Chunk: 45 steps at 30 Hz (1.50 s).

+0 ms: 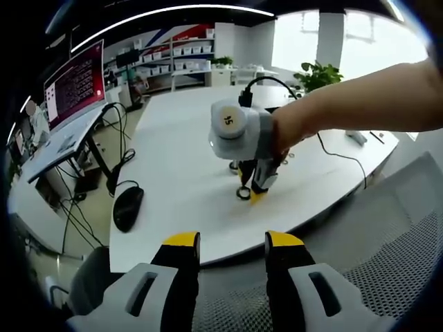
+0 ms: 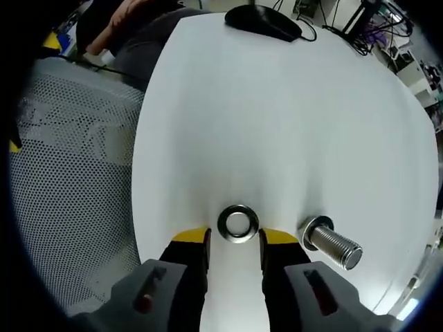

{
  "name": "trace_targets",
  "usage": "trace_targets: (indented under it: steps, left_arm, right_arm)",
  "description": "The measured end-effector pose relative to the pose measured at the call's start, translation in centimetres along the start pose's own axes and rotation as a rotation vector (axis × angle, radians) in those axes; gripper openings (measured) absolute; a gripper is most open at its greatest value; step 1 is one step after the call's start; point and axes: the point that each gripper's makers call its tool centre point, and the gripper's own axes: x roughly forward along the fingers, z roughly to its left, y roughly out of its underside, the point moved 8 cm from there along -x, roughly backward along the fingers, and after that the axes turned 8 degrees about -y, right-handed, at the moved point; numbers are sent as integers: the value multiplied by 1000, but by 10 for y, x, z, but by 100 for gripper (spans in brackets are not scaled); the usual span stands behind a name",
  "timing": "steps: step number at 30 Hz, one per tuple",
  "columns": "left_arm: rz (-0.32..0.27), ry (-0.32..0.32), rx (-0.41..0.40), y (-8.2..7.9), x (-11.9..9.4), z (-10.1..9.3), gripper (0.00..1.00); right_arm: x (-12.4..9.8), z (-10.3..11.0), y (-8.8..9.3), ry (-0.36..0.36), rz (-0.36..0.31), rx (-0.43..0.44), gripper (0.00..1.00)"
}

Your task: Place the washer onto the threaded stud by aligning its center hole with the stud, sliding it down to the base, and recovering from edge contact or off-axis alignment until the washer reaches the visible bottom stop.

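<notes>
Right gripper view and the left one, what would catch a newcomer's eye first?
In the right gripper view, a shiny washer lies flat on the white table, just ahead of the open right gripper, with a threaded stud standing beside it. In the left gripper view, that gripper reaches down to the table, and a black mouse sits near the edge.

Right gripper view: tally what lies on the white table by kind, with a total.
Washers: 1, the washer flat on the table, between the tips of the right gripper
Threaded studs: 1, the threaded stud beside it, nothing on it
Computer mice: 1, the black mouse at the far edge
Total: 3
</notes>
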Motion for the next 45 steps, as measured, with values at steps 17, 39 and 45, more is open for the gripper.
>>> trace_targets:
  steps: [17,39,45]
  left_arm:
    - [-2,-11,-9,-1,-4,1,35]
    - [-6,-29,-26,-1,-6,1,34]
    - [-11,-33,-32,-1,-6,1,34]
  right_arm:
    - [1,-1,-2,6,-3,0,30]
    - [1,-2,0,5,-34,1,30]
    - [3,0,-1,10,-30,-20,30]
